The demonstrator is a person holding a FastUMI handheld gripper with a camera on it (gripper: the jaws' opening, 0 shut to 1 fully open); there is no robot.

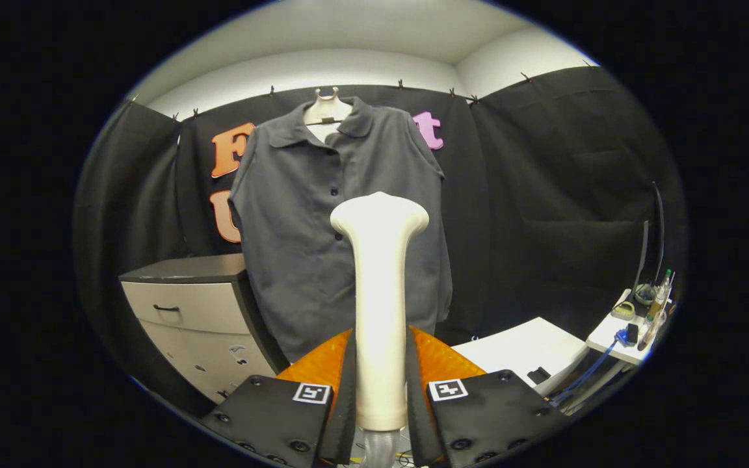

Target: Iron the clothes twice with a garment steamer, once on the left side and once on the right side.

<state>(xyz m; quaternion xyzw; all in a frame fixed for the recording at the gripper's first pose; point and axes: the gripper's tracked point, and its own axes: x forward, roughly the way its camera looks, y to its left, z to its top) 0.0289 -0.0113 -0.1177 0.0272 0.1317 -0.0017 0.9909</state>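
Observation:
A dark grey button-up shirt [296,214] hangs on a pale hanger form [326,107] against the booth's wall, straight ahead. A cream garment steamer [380,292] stands upright between my fingers, its wide head in front of the shirt's button line, somewhat right of centre. My gripper [380,390] is shut on the steamer's handle, both fingers pressing its sides. A hose stub shows below the handle. Whether the head touches the cloth I cannot tell.
A drawer cabinet [192,312] with a dark top stands to the left of the shirt. To the right is a white table [530,351], and further right a shelf [615,335] with bottles, a blue cable and a monitor.

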